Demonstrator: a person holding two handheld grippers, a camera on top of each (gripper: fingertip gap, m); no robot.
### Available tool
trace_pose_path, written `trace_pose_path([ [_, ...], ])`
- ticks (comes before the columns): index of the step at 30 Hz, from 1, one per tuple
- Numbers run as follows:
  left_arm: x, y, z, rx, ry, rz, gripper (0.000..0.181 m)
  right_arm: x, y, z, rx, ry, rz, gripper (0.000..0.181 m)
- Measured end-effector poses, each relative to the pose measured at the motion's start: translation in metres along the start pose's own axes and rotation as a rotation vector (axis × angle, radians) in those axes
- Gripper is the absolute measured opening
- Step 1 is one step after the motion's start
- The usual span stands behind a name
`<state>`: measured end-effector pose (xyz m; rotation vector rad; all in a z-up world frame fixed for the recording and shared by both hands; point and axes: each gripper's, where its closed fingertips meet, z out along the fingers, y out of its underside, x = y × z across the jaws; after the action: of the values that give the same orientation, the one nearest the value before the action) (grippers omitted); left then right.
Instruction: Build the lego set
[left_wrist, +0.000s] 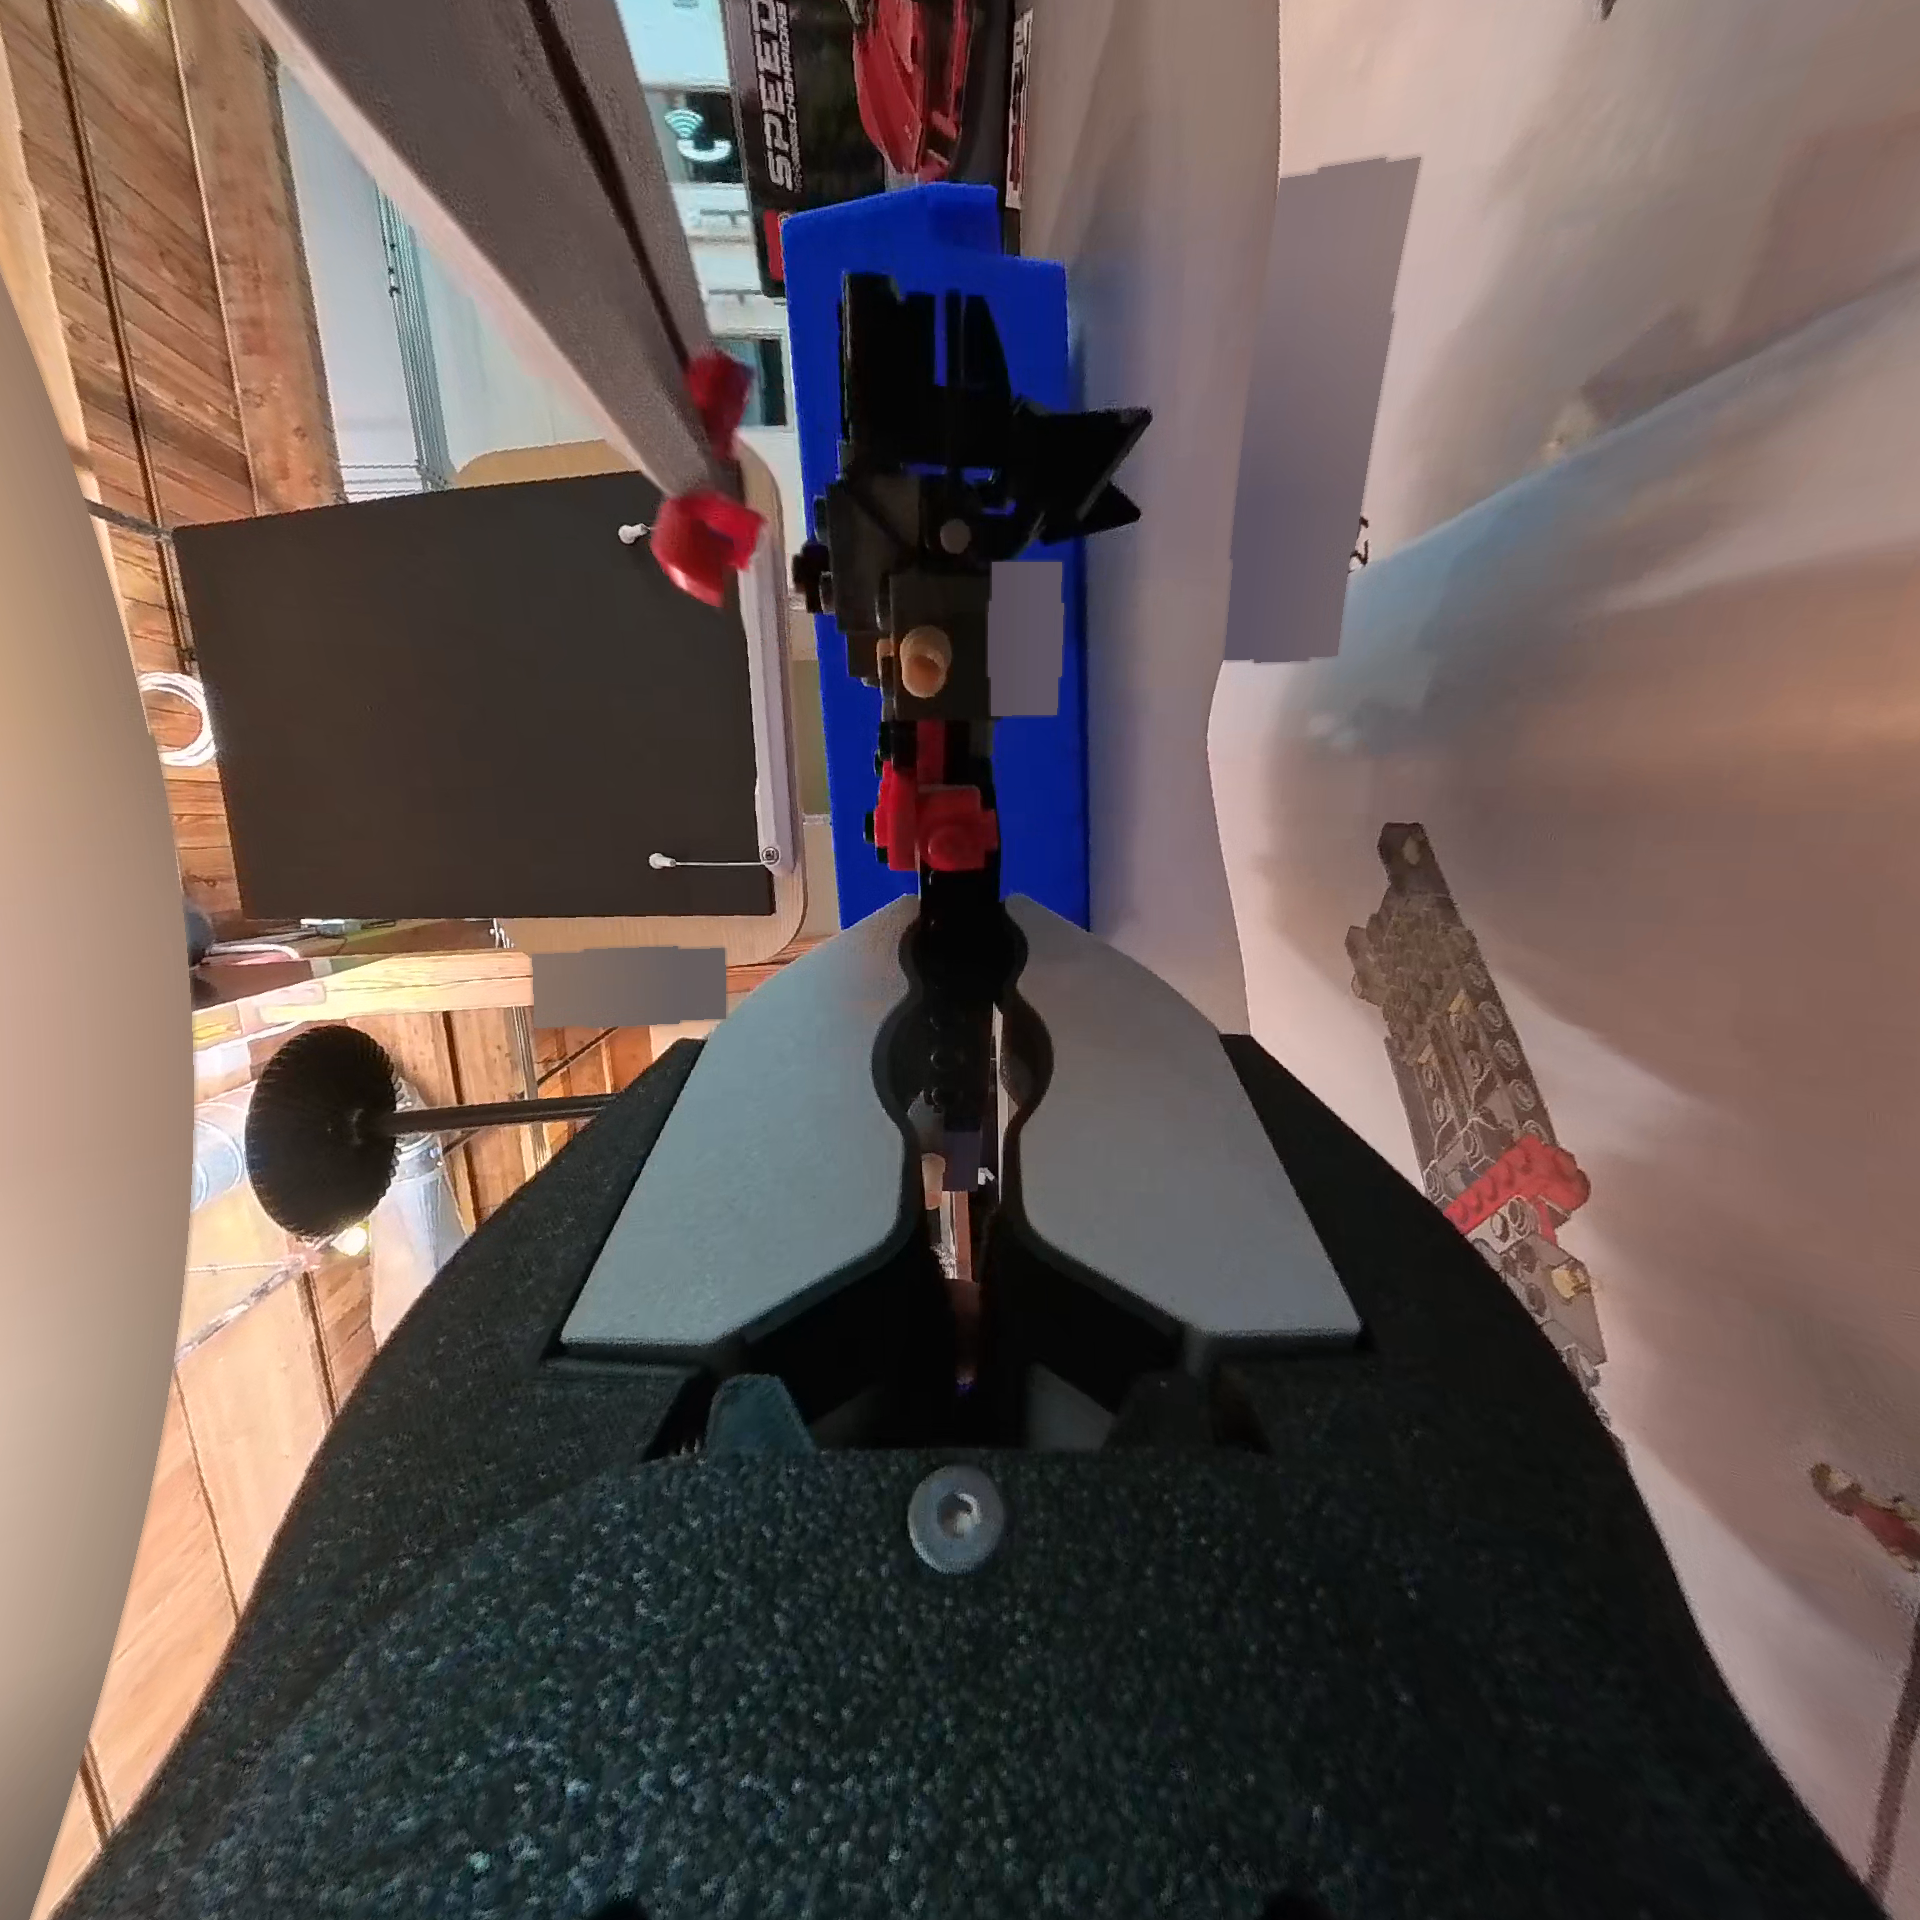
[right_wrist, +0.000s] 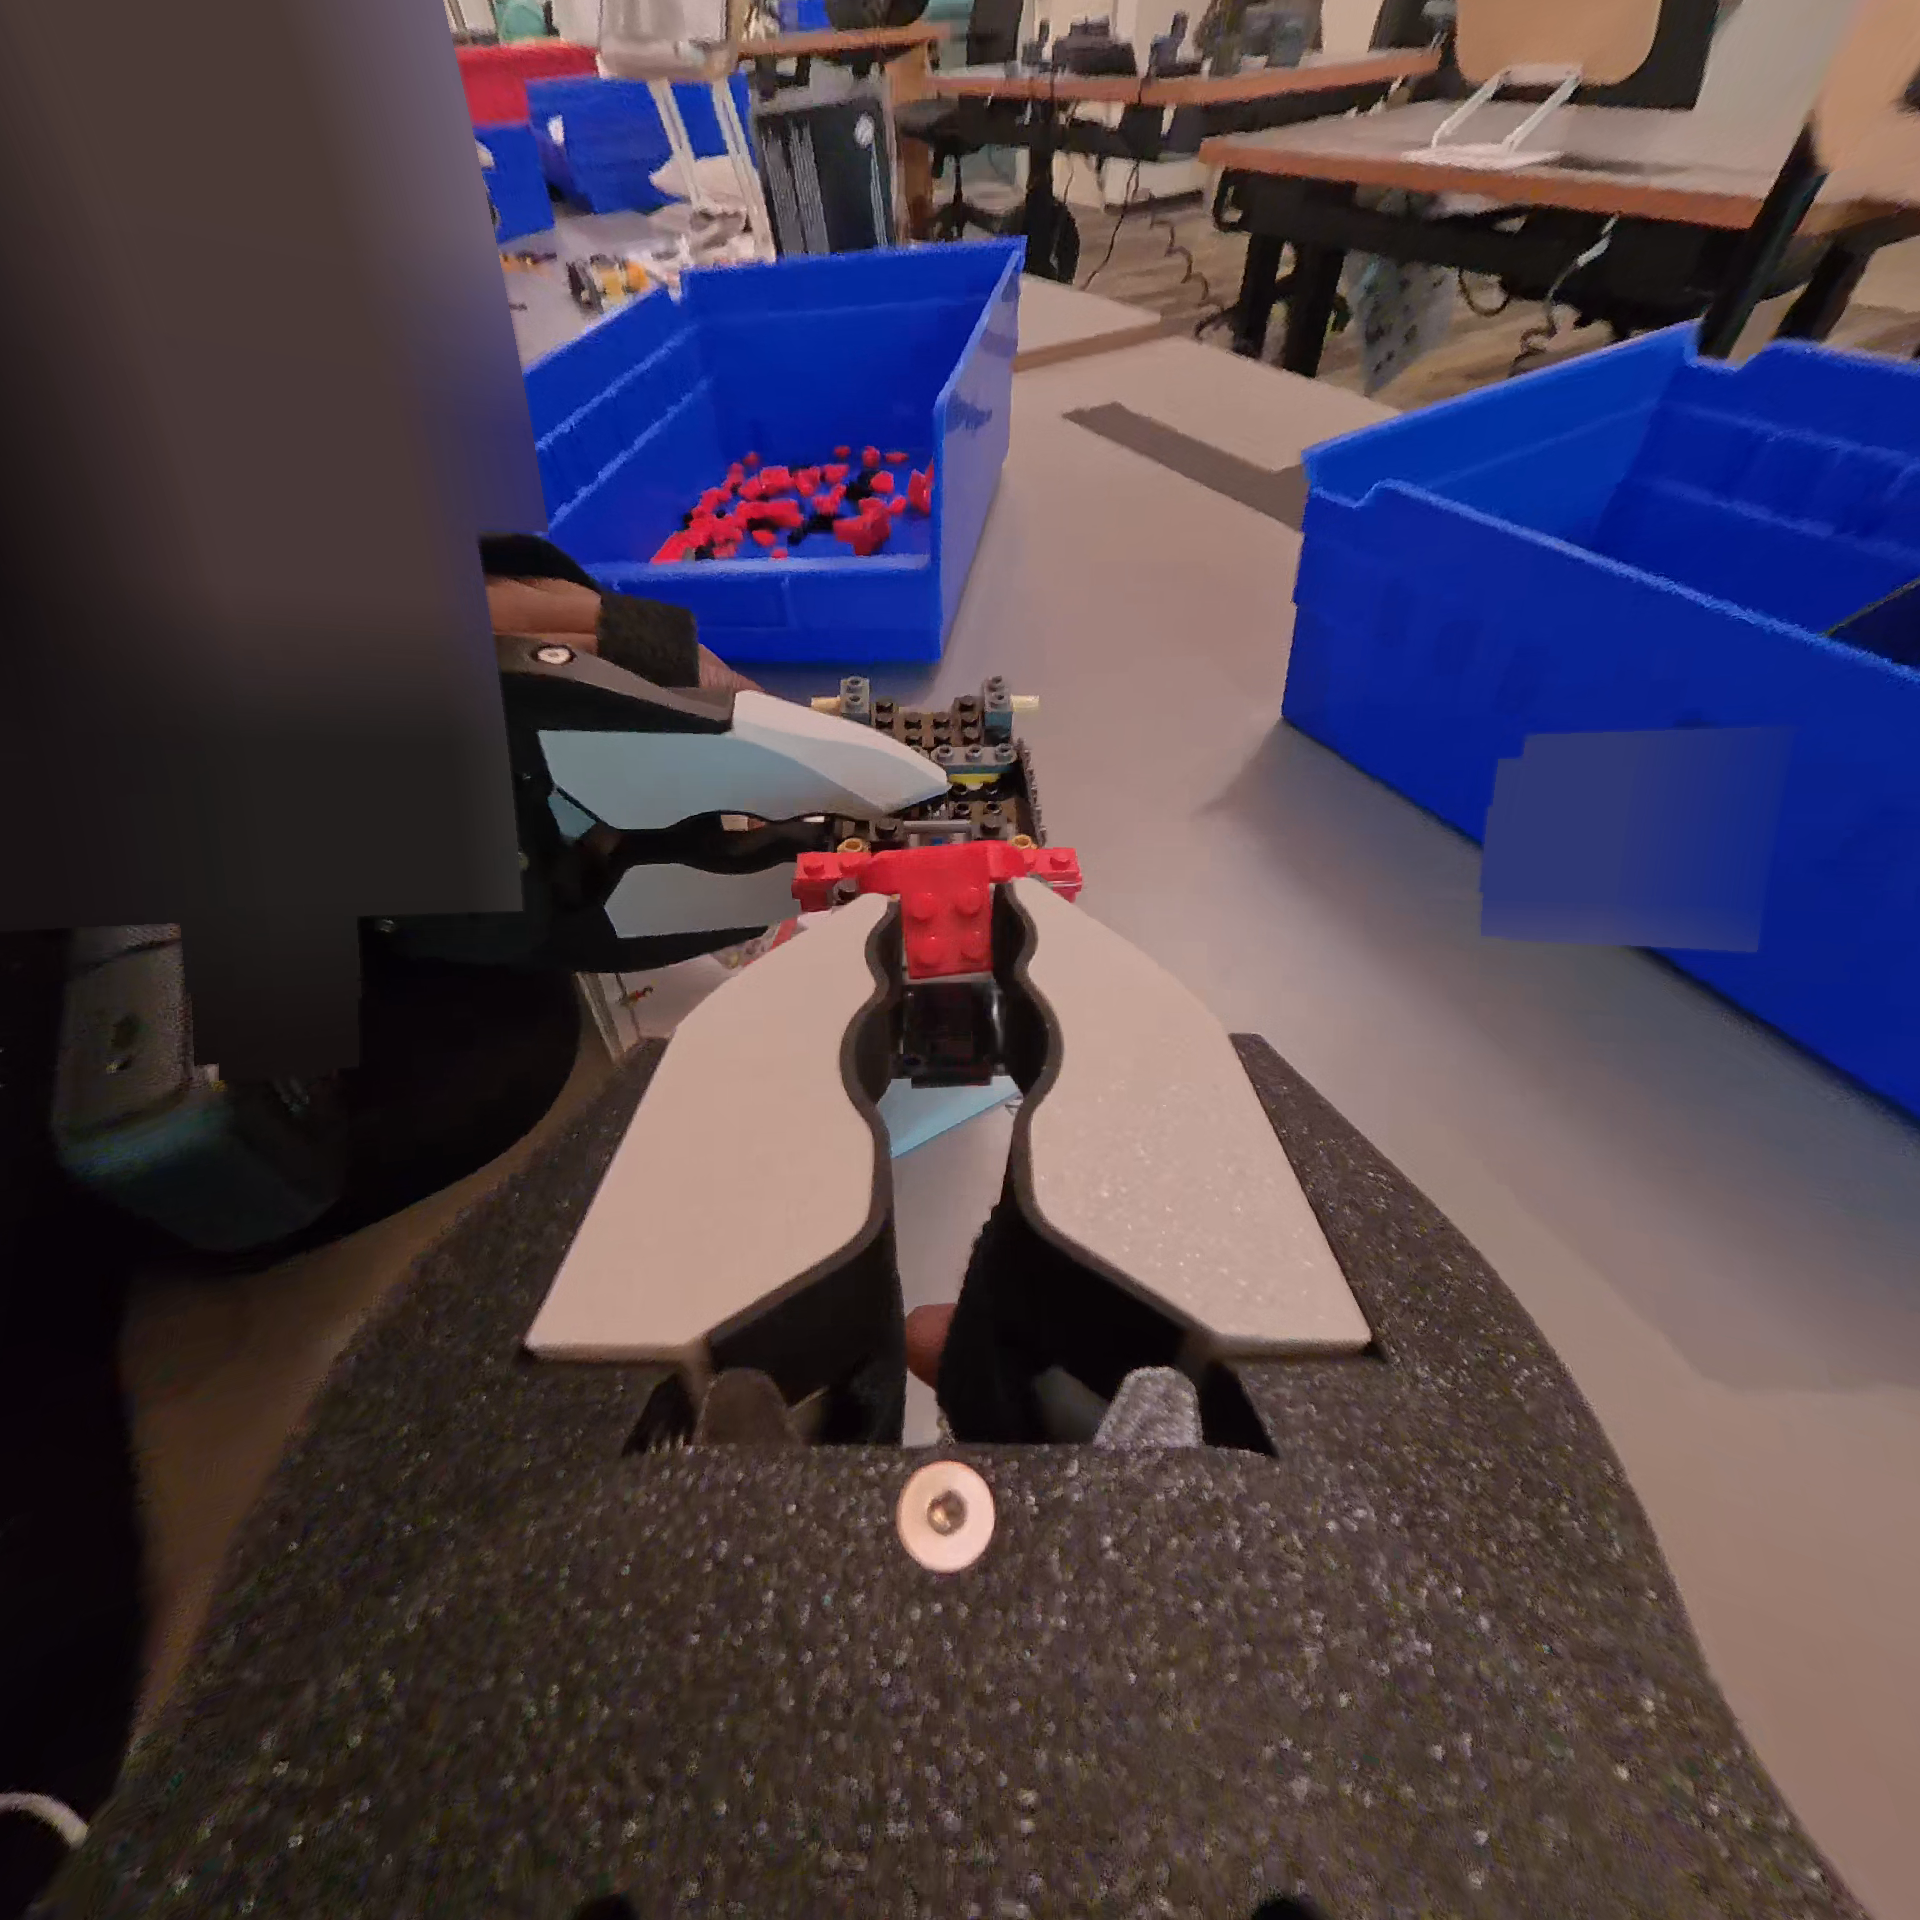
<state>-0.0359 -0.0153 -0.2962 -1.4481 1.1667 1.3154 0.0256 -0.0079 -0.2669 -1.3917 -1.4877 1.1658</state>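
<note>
The partly built lego model (right_wrist: 935, 769) is a flat black and grey chassis with a red cross piece (right_wrist: 940, 878) at its near end. My left gripper (right_wrist: 862, 842) comes in from the left, shut on the model's side and holding it above the grey table. In the left wrist view the model (left_wrist: 935, 582) stands edge-on between the closed fingers of the left gripper (left_wrist: 961, 914). My right gripper (right_wrist: 945, 914) is shut on the red cross piece, with one fingertip on either side of its studded tab.
A blue bin (right_wrist: 966, 436) with several loose red and black pieces stands behind the model. A second blue bin (right_wrist: 1558, 623) is at the right. The open instruction booklet (left_wrist: 1455, 1091) and the set's box (left_wrist: 831, 94) show in the left wrist view. Across from one pair of fingers to the other is roughly 7 cm.
</note>
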Motion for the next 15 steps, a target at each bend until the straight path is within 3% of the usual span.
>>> trace_pose_path([
  [4, 0.000, 0.000, 0.000, -0.002, 0.001, 0.005, 0.008, 0.009, 0.000, -0.013, 0.020, 0.012, 0.041, 0.016],
  [7, 0.000, 0.000, 0.000, -0.005, -0.005, 0.019, 0.008, 0.006, -0.003, -0.019, 0.088, -0.061, 0.128, 0.016],
  [12, 0.000, 0.002, 0.001, -0.014, 0.002, 0.012, 0.008, 0.001, -0.043, -0.047, 0.471, -0.407, 0.577, 0.016],
  [15, 0.001, 0.002, 0.001, -0.015, 0.006, 0.007, 0.008, 0.014, -0.054, -0.063, 0.643, -0.526, 0.767, 0.016],
])
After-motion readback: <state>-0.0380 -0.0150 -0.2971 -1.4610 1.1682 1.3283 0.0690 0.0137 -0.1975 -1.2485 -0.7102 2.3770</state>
